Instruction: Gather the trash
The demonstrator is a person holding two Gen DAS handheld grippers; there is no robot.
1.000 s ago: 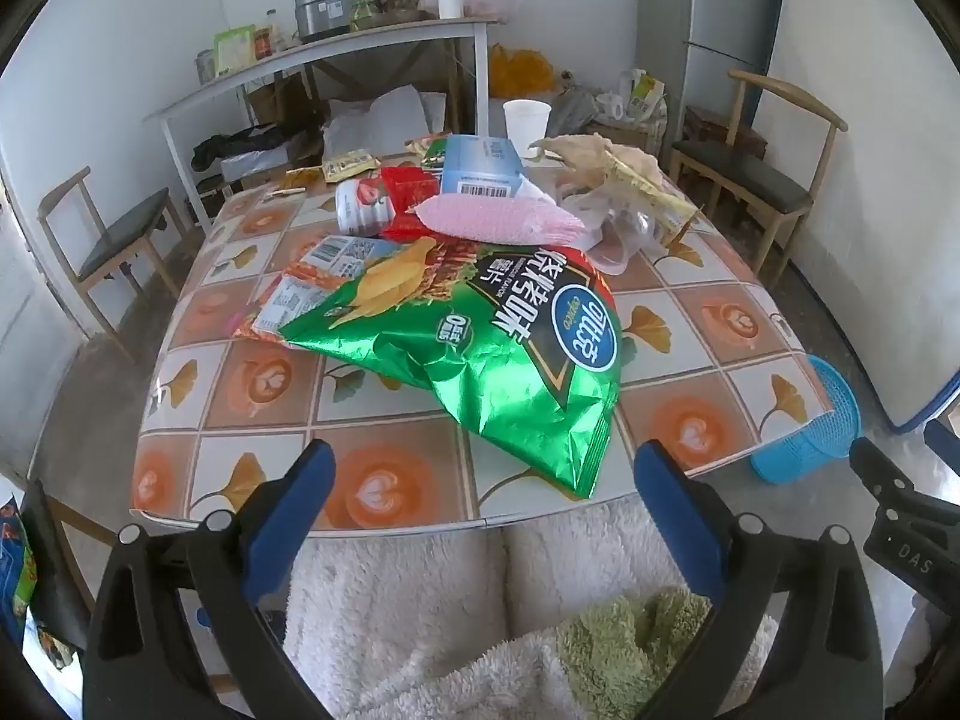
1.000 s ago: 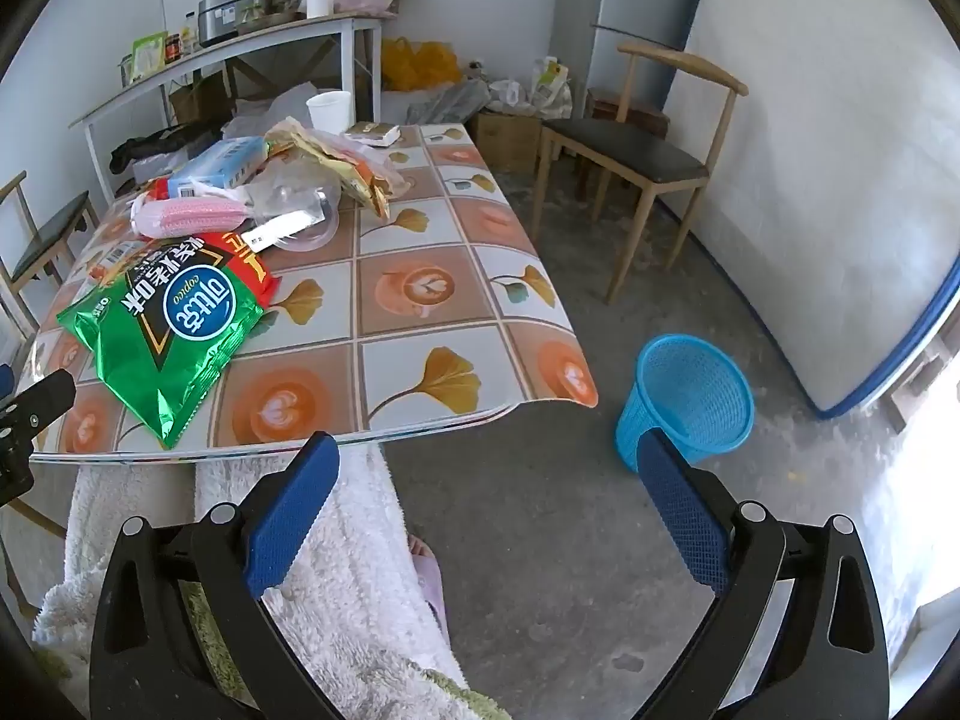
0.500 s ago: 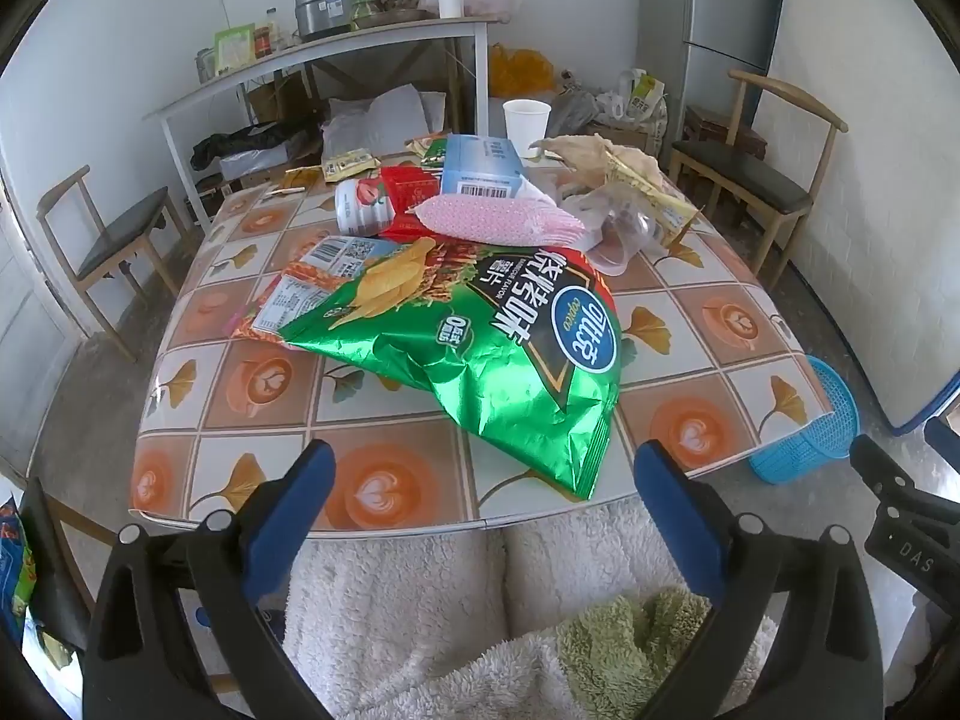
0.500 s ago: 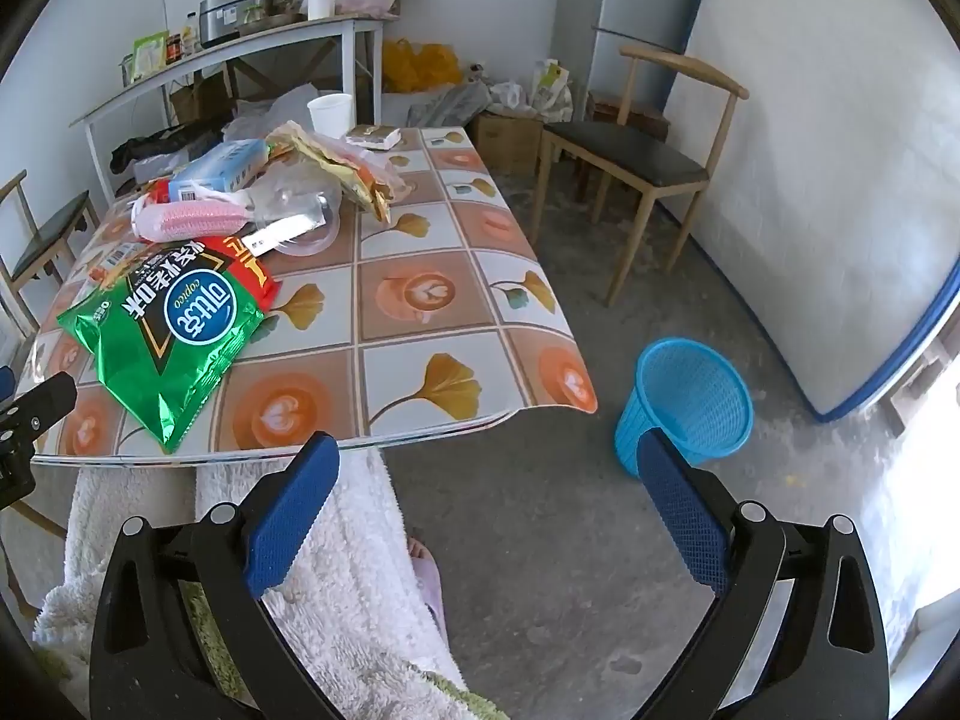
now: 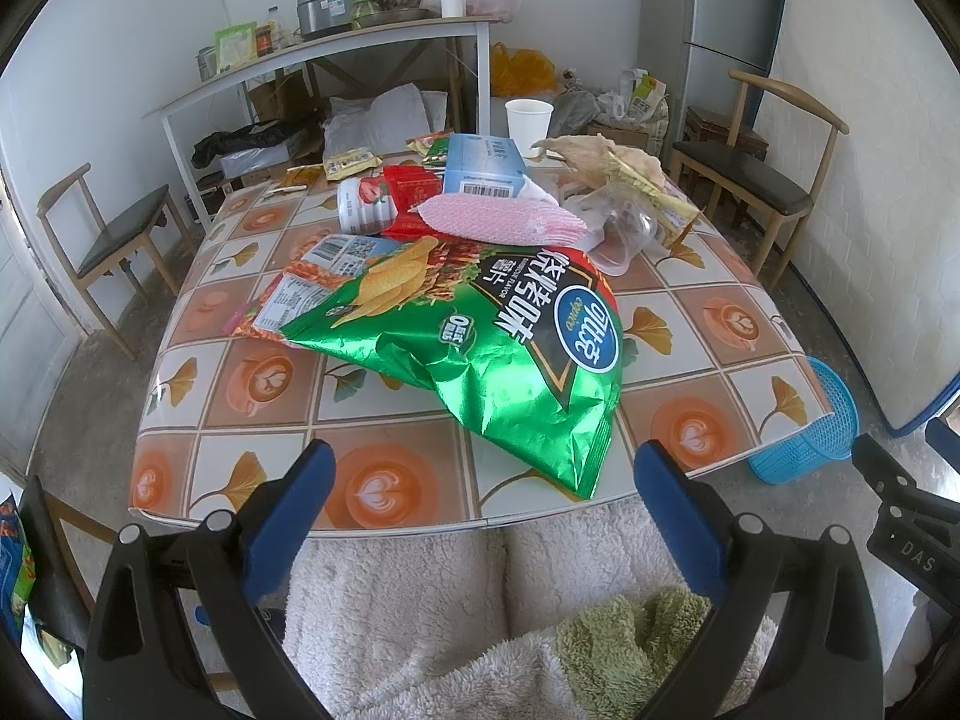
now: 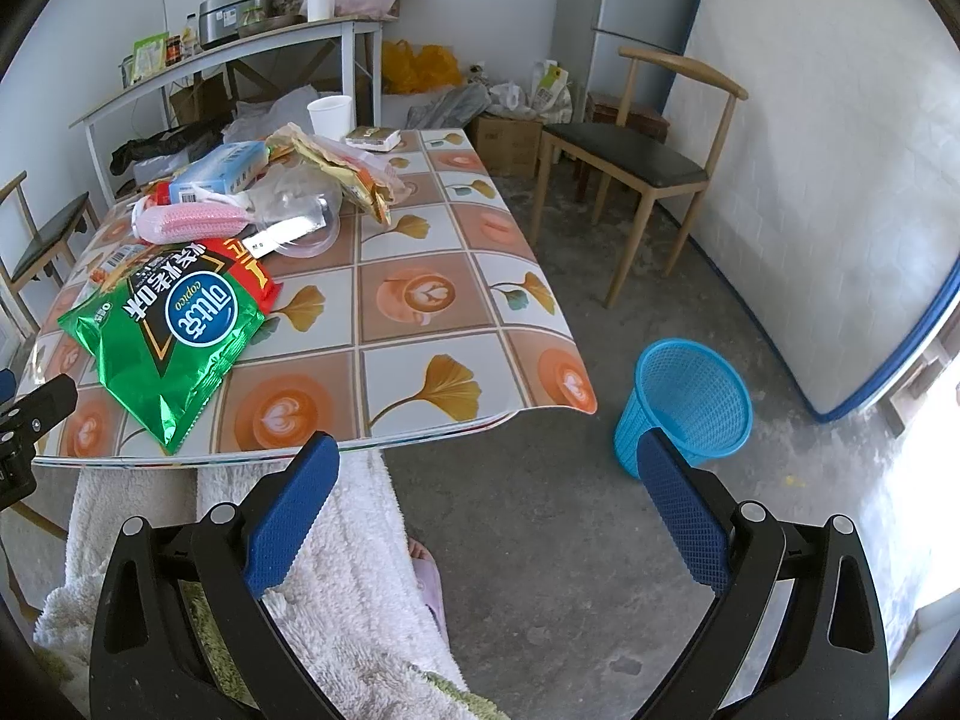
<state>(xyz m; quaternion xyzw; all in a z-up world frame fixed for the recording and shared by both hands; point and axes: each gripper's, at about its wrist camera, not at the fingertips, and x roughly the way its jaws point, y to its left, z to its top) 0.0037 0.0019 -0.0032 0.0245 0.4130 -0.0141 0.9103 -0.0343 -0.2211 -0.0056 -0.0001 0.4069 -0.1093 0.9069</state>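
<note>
On the tiled bench (image 5: pixel 258 378), frame centre, my spread left claw (image 5: pixel 477 468) faces a light, crinkly, slippery chip bag (image 5: pixel 480 348); I'd pinch its near corner.

Black gripper frames with silver screws carry blue textured fingers (image 5: pixel 288 516).

Wrappers (image 5: pixel 480 324) on table (image 5: pixel 720 324), basket (image 6: pixel 690 402) beside.

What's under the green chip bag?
The green chip bag lies over an orange wrapper at its left and a red packet at its far edge; both poke out. The near end rests on the table. Anything else beneath it is covered.
</note>
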